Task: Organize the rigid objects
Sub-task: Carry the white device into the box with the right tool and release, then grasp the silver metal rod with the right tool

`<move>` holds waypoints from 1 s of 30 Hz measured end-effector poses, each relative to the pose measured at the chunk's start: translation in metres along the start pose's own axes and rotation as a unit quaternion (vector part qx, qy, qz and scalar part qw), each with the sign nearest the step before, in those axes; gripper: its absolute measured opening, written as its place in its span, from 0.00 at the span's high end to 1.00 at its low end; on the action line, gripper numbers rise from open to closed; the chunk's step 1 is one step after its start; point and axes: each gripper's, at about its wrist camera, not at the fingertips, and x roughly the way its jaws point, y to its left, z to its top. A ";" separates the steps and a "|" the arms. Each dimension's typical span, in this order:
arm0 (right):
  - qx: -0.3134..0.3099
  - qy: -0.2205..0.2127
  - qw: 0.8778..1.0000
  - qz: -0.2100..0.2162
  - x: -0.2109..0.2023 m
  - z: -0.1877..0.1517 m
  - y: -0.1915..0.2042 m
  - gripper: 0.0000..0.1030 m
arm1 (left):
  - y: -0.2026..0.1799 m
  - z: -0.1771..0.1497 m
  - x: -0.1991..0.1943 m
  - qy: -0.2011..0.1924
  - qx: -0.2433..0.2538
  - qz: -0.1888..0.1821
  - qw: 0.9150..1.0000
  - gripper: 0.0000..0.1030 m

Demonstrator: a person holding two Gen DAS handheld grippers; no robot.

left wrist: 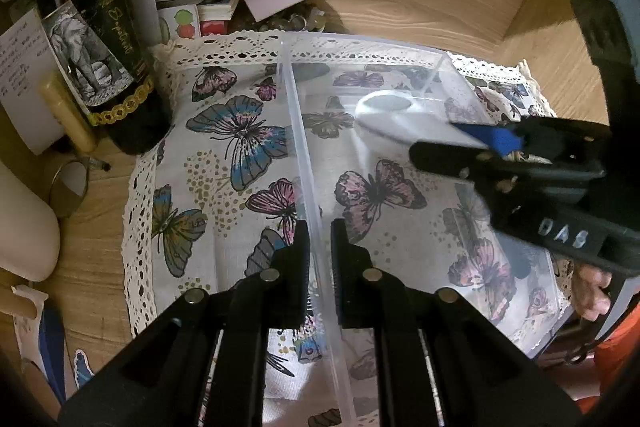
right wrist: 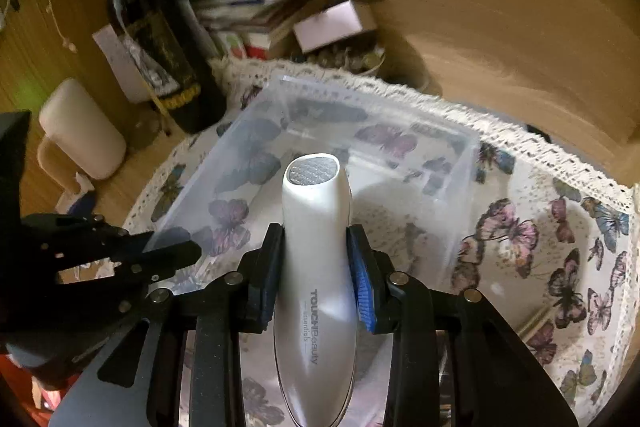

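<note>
Fingers of the right gripper [right wrist: 314,273] pinch a white shaver [right wrist: 316,267], its long axis pointing forward over the clear bin [right wrist: 466,163]. Left gripper [left wrist: 320,267] fingers straddle the bin's near wall, apparently clamping it.

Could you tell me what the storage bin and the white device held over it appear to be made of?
The storage bin looks like thin, frosted translucent plastic: the butterfly cloth shows through its walls. The white device in the right gripper looks like glossy moulded plastic with soft highlights; its meshed tip may be metal.
</note>
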 end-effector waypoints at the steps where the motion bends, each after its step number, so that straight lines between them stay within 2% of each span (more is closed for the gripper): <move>1: -0.002 -0.001 1.000 -0.002 0.000 -0.001 0.001 0.71 | 0.000 0.000 0.000 0.000 0.000 0.000 1.000 0.89; 5: -0.022 -0.032 0.999 -0.020 -0.022 -0.004 0.003 0.70 | -0.001 0.001 0.000 0.000 0.000 0.000 1.000 0.89; 8: -0.026 -0.060 0.997 -0.041 -0.044 -0.007 -0.001 0.62 | -0.002 0.002 0.001 -0.001 -0.001 0.002 1.000 0.89; 12: -0.007 -0.087 0.994 -0.058 -0.069 -0.012 -0.021 0.59 | -0.002 0.002 0.001 -0.002 -0.003 0.002 1.000 0.89; 17: 0.031 -0.093 0.991 -0.093 -0.086 -0.021 -0.055 0.59 | -0.001 0.002 0.002 -0.001 -0.002 0.004 1.000 0.89; 21: 0.063 -0.076 0.988 -0.123 -0.084 -0.034 -0.086 0.59 | 0.000 0.003 0.003 -0.001 -0.002 0.003 1.000 0.89; 25: 0.098 -0.034 0.984 -0.142 -0.065 -0.050 -0.117 0.58 | 0.000 0.003 0.003 0.000 -0.002 0.002 1.000 0.89; 30: 0.148 0.032 0.983 -0.106 -0.029 -0.069 -0.144 0.58 | 0.000 0.003 0.004 0.001 -0.003 0.001 1.000 0.89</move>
